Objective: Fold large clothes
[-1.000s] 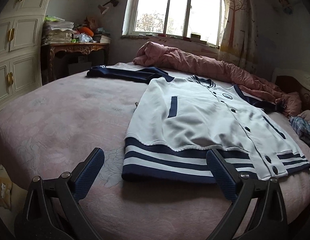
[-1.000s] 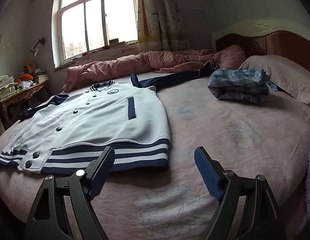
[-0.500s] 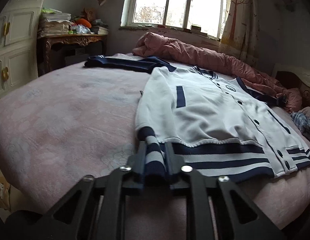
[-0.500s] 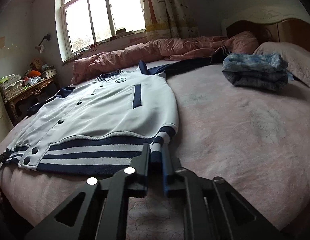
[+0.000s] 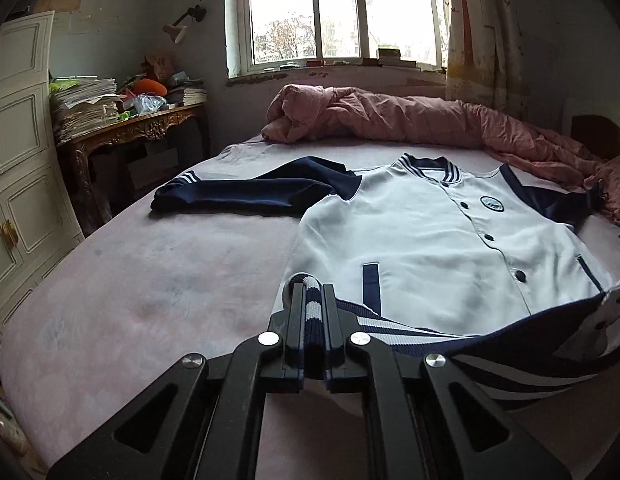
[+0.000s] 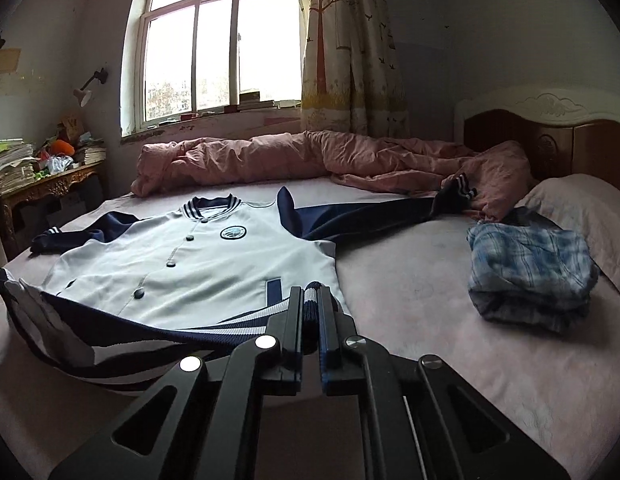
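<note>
No containers in view. Jacket (image 5: 442,256) lies face up on the bed (image 5: 157,280), collar toward the window, striped hem raised off the sheet. Left gripper (image 5: 313,300) is pinched on one hem corner; right gripper (image 6: 311,300) is pinched on the opposite corner. Bare sheet lies open to the left. A folded plaid garment (image 6: 530,276) sits to the right near the pillow; a pink quilt (image 6: 310,156) borders the far edge

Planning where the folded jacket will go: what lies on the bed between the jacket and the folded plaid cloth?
Nothing: in the right wrist view, only bare pink bedsheet separates the jacket from the plaid cloth.
</note>
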